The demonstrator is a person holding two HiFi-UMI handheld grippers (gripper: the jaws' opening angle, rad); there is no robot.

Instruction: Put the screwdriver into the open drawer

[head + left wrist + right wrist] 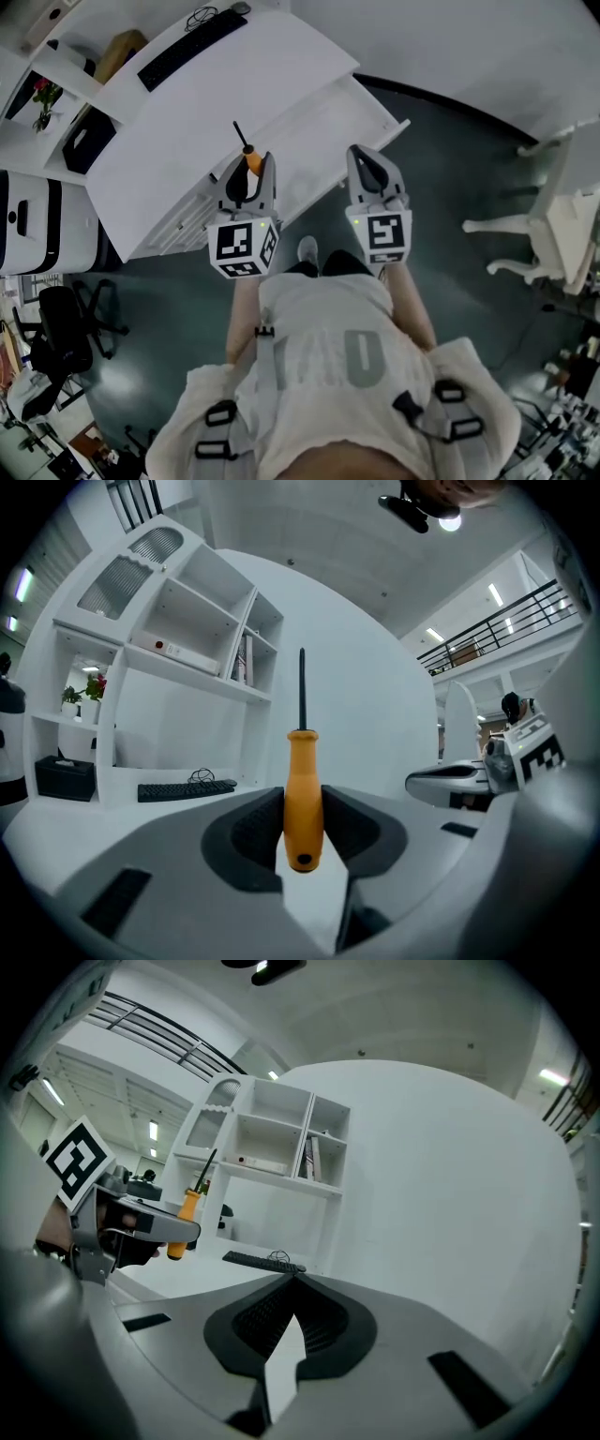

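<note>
Clamping the orange-handled screwdriver (302,789) by its handle, thin black shaft upright, the left gripper (249,180) hangs by the near edge of the white curved tabletop (216,122). Just right of it, the right gripper (294,1279) is clenched on nothing. A black keyboard (192,47) lies far left.

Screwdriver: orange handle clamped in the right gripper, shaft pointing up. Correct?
Wrong gripper. The screwdriver is clamped in the left gripper, not the right. The left gripper view shows its jaws shut on the orange handle, with the shaft pointing up. The right gripper is shut and holds nothing.
</note>
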